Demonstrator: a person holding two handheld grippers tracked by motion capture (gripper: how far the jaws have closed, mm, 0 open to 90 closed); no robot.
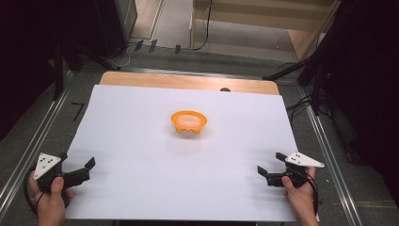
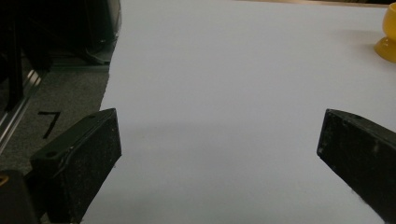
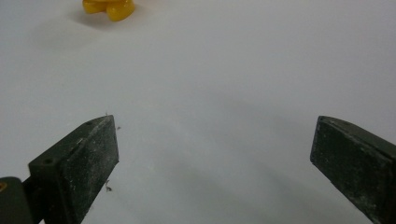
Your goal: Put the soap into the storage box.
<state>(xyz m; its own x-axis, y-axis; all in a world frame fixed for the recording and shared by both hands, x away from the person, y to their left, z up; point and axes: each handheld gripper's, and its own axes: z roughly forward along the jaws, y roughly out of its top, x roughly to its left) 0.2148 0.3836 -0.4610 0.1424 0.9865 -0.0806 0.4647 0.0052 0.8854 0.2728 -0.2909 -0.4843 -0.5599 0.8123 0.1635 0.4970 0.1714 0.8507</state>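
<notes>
Both hands wait at the near corners — left gripper [image 1: 83, 170] and right gripper [image 1: 270, 170] gape wide, holding nothing. The orange bowl [image 1: 188, 121] sits alone mid-sheet, well apart from both — no grasp made yet.

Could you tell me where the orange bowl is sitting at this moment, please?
In the high view the orange bowl stands on the white sheet, near its middle, well apart from the left gripper and right gripper.

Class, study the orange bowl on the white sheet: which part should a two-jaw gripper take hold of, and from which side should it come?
Probably the rim. The orange bowl stands upright and open on a small foot, alone mid-sheet, so its flared edge is free all round. Either the left gripper or the right gripper, both open, could come from above, one jaw inside and one outside the near wall.
</notes>
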